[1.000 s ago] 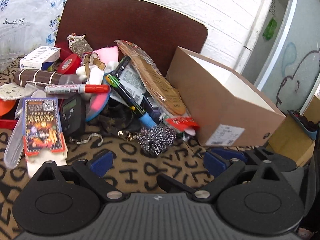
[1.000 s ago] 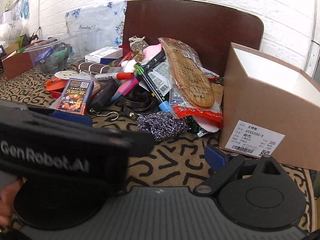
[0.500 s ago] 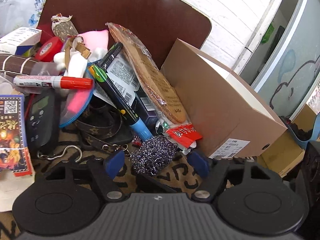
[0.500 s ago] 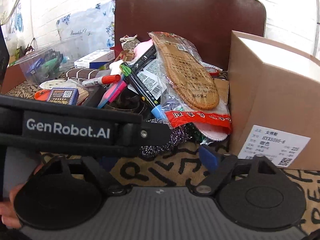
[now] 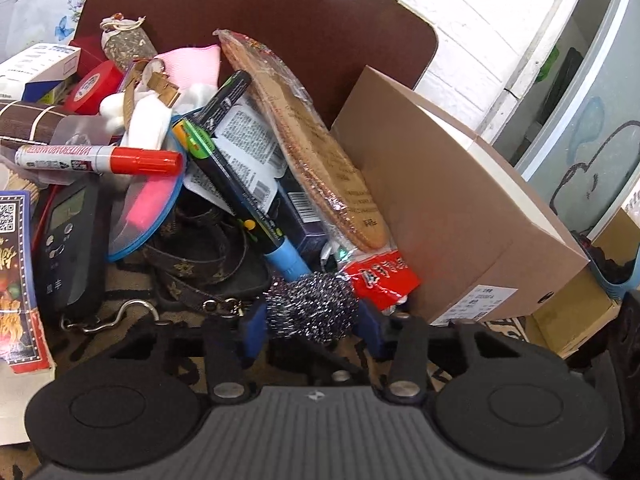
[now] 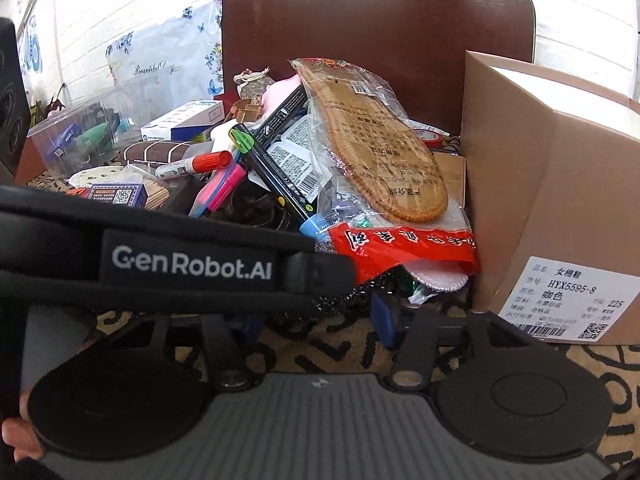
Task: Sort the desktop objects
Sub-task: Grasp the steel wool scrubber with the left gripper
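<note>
A heap of desk clutter lies on a patterned cloth. A steel wool scourer (image 5: 311,307) sits at the heap's front edge. My left gripper (image 5: 311,326) has its blue pads on both sides of the scourer and touching it. Behind it lie a blue-capped marker (image 5: 240,196), a packaged insole (image 5: 320,160) and a red-capped whiteboard marker (image 5: 100,159). My right gripper (image 6: 320,320) is open and empty, low over the cloth; the left gripper's body (image 6: 180,268) crosses in front of it and hides most of the scourer there.
An open brown cardboard box (image 5: 460,208) stands right of the heap, also in the right wrist view (image 6: 560,200). A black hanging scale (image 5: 68,248), a brown belt (image 5: 200,256), red tape (image 5: 94,86) and a dark chair back (image 5: 260,20) are around.
My left gripper moved forward onto the scourer and its fingers closed in from wide open to the scourer's sides. The right gripper moved closer to the heap.
</note>
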Motion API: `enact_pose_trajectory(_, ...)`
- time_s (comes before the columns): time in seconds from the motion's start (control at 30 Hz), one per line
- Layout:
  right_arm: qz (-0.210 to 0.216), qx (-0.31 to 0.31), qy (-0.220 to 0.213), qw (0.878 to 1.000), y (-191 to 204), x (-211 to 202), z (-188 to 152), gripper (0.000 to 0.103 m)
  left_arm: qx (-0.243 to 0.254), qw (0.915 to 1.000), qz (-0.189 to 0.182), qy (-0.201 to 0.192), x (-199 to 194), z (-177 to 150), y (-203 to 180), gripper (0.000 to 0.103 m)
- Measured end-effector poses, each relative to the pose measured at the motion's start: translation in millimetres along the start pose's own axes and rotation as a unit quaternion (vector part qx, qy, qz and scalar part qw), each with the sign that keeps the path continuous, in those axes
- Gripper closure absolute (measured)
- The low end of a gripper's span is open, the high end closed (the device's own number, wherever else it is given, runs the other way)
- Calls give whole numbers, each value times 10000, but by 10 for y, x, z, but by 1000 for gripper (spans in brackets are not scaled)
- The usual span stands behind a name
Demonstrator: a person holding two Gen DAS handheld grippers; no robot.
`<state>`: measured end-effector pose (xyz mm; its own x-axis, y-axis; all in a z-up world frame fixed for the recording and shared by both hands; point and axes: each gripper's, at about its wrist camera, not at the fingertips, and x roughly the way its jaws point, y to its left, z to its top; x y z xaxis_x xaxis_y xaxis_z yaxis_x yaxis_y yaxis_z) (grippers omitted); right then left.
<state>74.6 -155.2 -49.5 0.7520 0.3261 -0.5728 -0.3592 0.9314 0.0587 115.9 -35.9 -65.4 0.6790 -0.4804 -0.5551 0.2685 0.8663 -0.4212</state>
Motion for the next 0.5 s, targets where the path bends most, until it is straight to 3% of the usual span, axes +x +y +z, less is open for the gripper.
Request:
enact_pose_trajectory(0.3, -8, -101, 13, 9999, 28, -74, -18, 69, -17, 10000, -1, 72, -83, -27, 13, 71)
enact_pose_trajectory(0.5, 111, -193, 195, 9996, 78, -219, -66, 74, -23, 9996, -117, 251, -250, -125, 12, 72)
